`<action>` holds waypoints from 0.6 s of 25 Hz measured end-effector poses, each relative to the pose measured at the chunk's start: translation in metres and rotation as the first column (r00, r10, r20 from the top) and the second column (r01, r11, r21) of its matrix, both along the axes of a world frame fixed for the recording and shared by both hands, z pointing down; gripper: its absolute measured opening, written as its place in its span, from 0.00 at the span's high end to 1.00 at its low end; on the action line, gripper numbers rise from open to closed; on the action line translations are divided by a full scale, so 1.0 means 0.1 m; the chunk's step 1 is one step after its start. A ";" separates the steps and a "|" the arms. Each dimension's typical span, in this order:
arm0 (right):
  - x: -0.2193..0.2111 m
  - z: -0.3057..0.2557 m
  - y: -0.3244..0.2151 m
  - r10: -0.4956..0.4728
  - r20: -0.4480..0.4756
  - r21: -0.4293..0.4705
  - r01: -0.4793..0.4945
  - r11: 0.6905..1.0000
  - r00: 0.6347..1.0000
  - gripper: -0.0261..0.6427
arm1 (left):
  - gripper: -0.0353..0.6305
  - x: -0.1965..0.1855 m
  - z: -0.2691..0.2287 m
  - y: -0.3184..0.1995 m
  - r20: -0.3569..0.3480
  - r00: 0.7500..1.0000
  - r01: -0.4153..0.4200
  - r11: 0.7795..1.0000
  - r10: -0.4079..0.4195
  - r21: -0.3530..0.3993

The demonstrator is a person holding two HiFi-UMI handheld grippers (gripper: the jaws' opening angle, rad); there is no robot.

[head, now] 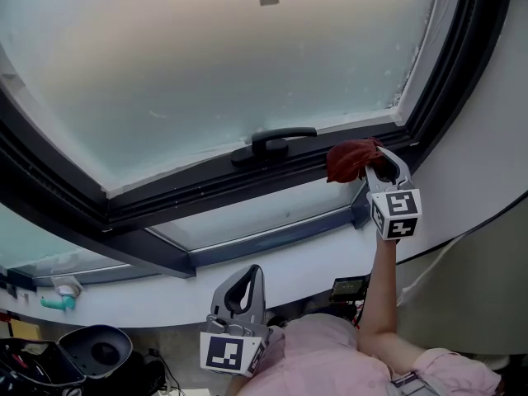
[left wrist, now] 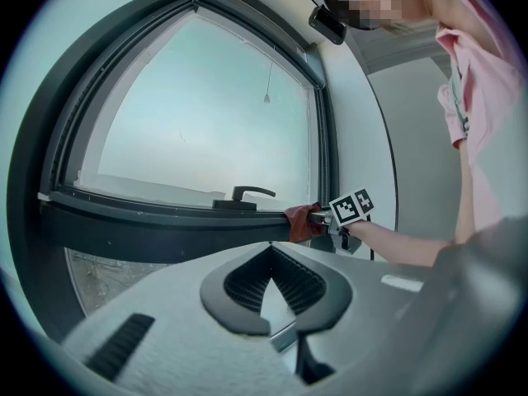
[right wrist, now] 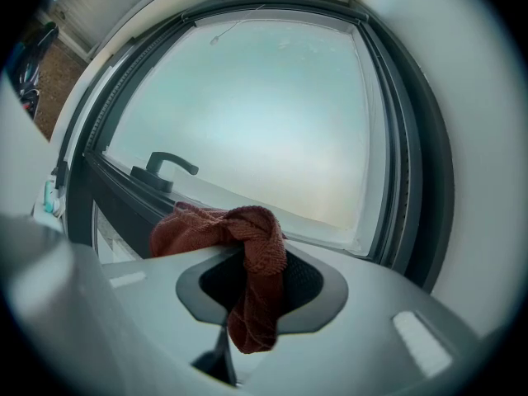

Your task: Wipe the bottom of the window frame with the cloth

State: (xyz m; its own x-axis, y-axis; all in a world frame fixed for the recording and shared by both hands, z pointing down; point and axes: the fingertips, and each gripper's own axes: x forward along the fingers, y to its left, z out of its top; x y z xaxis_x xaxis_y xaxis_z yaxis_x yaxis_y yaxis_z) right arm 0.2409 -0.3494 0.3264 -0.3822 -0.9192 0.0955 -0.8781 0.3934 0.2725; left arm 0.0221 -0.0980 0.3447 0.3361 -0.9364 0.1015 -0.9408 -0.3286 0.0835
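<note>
A rust-red knitted cloth (head: 348, 158) is bunched against the dark bottom rail of the window frame (head: 206, 190), near its right corner. My right gripper (head: 369, 168) is shut on the cloth, arm stretched up to it. In the right gripper view the cloth (right wrist: 257, 258) hangs through the jaws and spills left over the rail (right wrist: 115, 190). The left gripper view shows the cloth (left wrist: 300, 223) and the right gripper (left wrist: 327, 218) from the side, on the rail (left wrist: 157, 225). My left gripper (head: 246, 277) is held low by the chest, shut and holding nothing (left wrist: 271, 256).
A black window handle (head: 276, 141) sits on the rail left of the cloth. The frame's right upright (head: 462, 64) and a white wall (head: 487, 163) close in on the right. A lower pane (head: 264, 213) lies under the rail. A dark round bin (head: 97, 350) stands bottom left.
</note>
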 end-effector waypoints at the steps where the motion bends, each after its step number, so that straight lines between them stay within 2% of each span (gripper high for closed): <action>1: 0.01 0.00 -0.01 0.000 0.001 -0.001 0.000 1.000 1.000 0.84 | 0.95 0.00 0.00 -0.01 0.000 1.000 0.002 1.000 -0.002 0.000; 15: 0.30 -0.01 -0.11 0.011 0.016 -0.006 -0.011 1.000 1.000 0.84 | 0.95 0.25 -0.05 -0.16 0.001 1.000 -0.015 1.000 0.015 0.015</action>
